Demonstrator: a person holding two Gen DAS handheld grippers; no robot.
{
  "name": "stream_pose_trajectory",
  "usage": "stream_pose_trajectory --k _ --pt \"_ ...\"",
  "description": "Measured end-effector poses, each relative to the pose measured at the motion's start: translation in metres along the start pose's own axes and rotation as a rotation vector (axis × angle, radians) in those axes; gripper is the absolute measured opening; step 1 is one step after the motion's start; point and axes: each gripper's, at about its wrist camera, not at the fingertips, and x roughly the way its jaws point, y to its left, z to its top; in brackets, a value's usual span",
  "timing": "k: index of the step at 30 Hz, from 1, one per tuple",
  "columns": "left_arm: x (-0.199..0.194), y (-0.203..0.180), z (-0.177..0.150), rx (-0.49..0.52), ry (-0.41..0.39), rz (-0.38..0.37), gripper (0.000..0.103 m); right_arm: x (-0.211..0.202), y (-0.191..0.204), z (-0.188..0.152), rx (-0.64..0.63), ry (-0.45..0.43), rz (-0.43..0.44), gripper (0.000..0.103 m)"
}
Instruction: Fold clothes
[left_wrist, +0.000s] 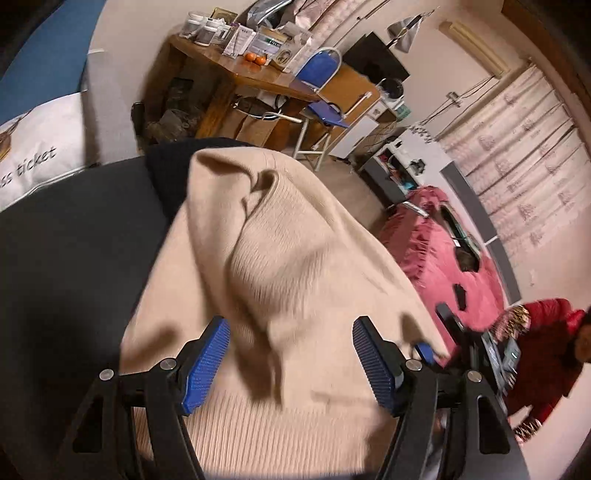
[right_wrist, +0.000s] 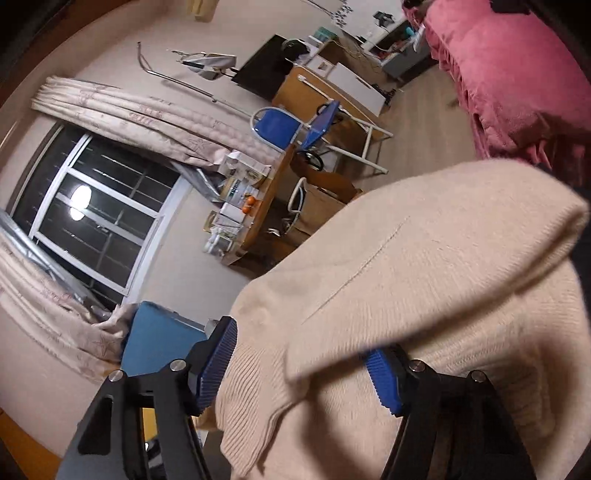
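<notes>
Surface: a dark, flat top (left_wrist: 74, 236), matte, bare to the left of the garment. A white cushion (left_wrist: 33, 147) with printed lettering lies at its far left edge.

Garment: one beige knit sweater (left_wrist: 280, 266), heaped in loose folds on the dark top, ribbed hem toward the tools. A black cloth (left_wrist: 166, 162) shows behind its far edge.

Room: wooden table (left_wrist: 236, 74) crowded with jars and boxes, two oranges (left_wrist: 255, 58) on it; blue folding chair (left_wrist: 321, 70) beside it; bed under a pink cover (left_wrist: 443, 258); pale floor.

Left gripper (left_wrist: 291, 363): jaws spread wide above the sweater, blue pads clear of the knit, nothing grasped.

Right gripper (right_wrist: 299, 369): jaws parted; a fold of sweater (right_wrist: 424, 266) drapes across the gap and hides part of the right pad. It appears released rather than pinched, though blur makes contact hard to judge.

Left view only: a person in a red jacket (left_wrist: 543, 343) at the right edge, and drawn curtains (left_wrist: 524, 162).

Right view only: a dark window (right_wrist: 96, 214) with white frame, curtain (right_wrist: 122, 110) gathered above, and a blue panel (right_wrist: 159, 339) below.
</notes>
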Motion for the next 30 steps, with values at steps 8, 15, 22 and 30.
stream_pose_trajectory --k 8,15,22,30 --pt "0.064 0.002 -0.005 0.106 0.099 0.127 0.019 0.045 -0.005 -0.002 -0.107 0.1 -0.084 0.006" --pt "0.03 0.028 -0.043 0.11 0.079 0.135 0.017 0.028 -0.001 -0.036 -0.167 0.222 -0.075 0.005" --pt "-0.046 0.053 -0.069 0.076 0.0 0.111 0.014 -0.02 0.016 -0.094 -0.164 0.248 0.111 0.006" --pt "-0.16 0.048 -0.071 0.06 -0.138 0.058 0.014 -0.052 0.078 -0.141 -0.226 0.296 0.279 0.006"
